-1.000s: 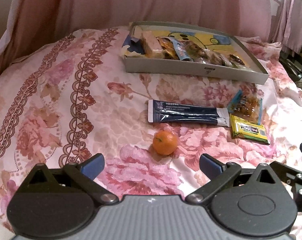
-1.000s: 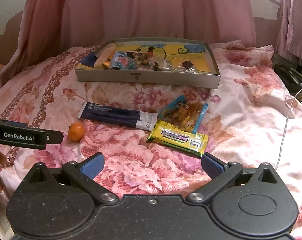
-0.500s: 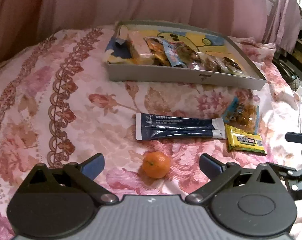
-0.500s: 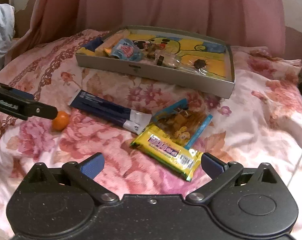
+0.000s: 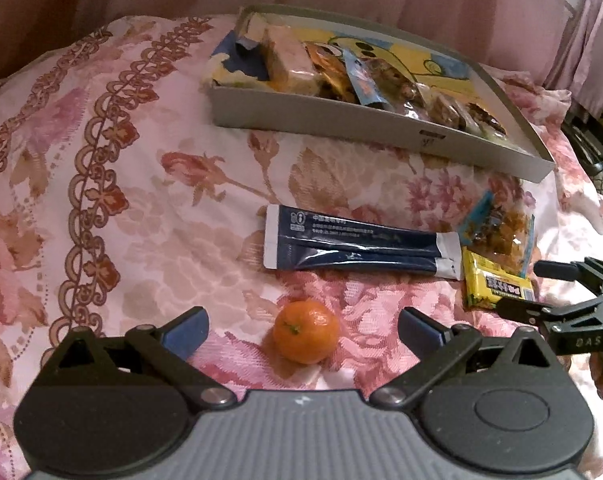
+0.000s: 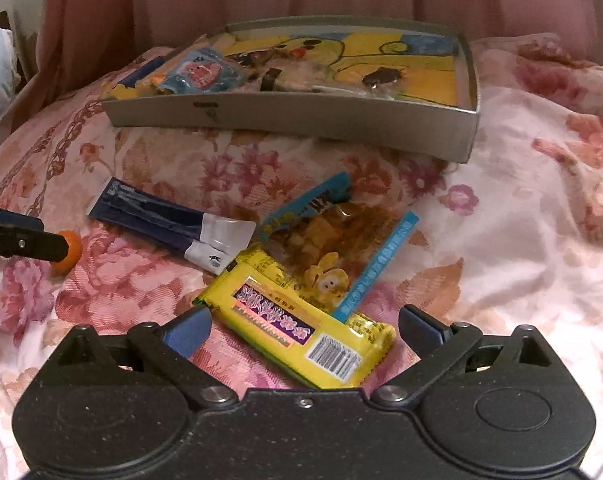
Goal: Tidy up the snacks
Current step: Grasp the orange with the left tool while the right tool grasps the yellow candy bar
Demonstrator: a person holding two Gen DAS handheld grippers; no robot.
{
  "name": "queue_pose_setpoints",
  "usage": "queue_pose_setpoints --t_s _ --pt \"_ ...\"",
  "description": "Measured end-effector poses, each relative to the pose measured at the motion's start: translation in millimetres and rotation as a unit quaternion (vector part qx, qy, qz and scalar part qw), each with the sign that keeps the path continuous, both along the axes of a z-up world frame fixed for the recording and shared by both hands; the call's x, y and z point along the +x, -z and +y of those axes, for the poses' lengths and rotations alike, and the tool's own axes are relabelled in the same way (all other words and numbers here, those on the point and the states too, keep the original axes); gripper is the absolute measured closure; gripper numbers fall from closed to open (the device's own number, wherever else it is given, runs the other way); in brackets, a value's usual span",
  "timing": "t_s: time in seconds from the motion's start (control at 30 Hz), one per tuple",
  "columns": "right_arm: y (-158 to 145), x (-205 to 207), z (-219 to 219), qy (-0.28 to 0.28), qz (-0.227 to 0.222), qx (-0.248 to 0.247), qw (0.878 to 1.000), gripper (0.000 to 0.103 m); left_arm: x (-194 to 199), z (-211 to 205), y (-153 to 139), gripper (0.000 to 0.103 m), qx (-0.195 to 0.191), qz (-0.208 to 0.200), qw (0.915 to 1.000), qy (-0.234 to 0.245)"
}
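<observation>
The grey snack tray (image 5: 381,120) lies well beyond both pairs of fingers, on the floral bedspread (image 5: 121,200). The navy sachet (image 5: 357,244) sits ahead of the left gripper (image 5: 303,330), whose wide-spread fingers now flank the tangerine (image 5: 305,332), nearer than 1 second ago. The right gripper (image 6: 304,328), also wide, has closed in on the yellow bar (image 6: 297,320) between its 2 fingertips

orange (image 6: 71,254): half hidden behind the left gripper's finger in the right view
yellow packet (image 5: 495,284): partly covered
navy pouch (image 5: 357,246): print unreadable
</observation>
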State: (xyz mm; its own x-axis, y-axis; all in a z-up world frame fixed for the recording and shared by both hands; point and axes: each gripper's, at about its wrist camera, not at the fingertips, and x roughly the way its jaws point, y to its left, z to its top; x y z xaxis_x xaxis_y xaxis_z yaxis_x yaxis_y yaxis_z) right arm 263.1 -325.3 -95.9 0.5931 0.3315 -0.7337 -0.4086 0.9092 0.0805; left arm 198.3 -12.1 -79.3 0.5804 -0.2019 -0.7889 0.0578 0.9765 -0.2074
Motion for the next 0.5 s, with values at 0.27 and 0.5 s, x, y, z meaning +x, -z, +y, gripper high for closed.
queue_pose_setpoints --t_s 0.27,0.5 --pt "12 8 3 -0.013 0.023 0.008 1.000 0.002 1 -7 3 0.001 -0.003 0.003 0.9998 0.021" --pt "6 -1 10 -0.055 0.069 0.049 0.995 0.002 -1 -6 0 0.001 -0.018 -0.006 0.9995 0.027"
